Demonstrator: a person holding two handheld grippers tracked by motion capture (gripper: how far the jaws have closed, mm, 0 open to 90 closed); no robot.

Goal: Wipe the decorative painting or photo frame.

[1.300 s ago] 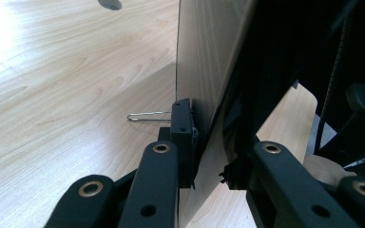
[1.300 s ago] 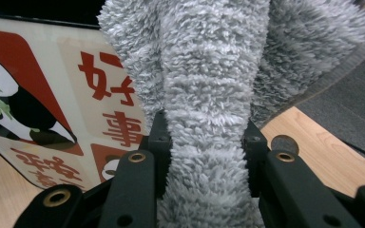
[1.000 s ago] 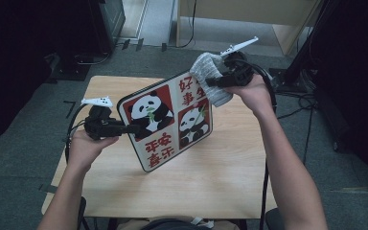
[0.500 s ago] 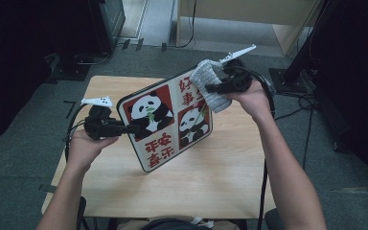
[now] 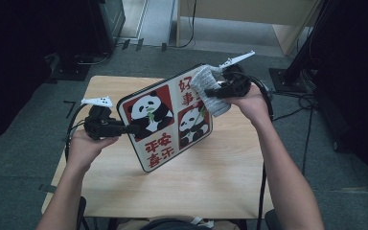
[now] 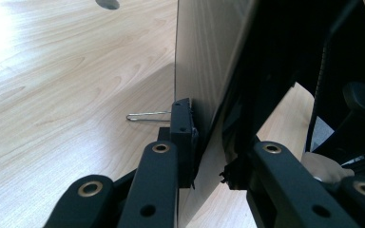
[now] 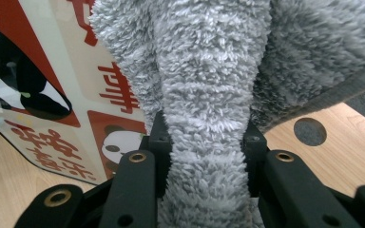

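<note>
A square board (image 5: 165,120) printed with pandas and red characters is held tilted above the wooden table (image 5: 211,182). My left gripper (image 5: 129,128) is shut on its left edge; in the left gripper view the board (image 6: 204,61) stands edge-on between the pads of that gripper (image 6: 209,142). My right gripper (image 5: 210,93) is shut on a grey fluffy cloth (image 5: 206,88), which lies against the board's upper right corner. In the right gripper view the cloth (image 7: 209,71) bulges out of the gripper (image 7: 206,142), with the board's face (image 7: 43,71) behind it at the left.
A thin metal wire loop (image 6: 147,115) sticks out by the board's back near the left jaw. The tabletop has a round cable hole (image 7: 310,131). Around the table are dark floor, cables, a black stand (image 5: 311,43) at the far right and a wooden cabinet (image 5: 249,12) behind.
My right gripper has slid the cloth a little down and left over the board's upper right corner. The left hand and the board have stayed put.
</note>
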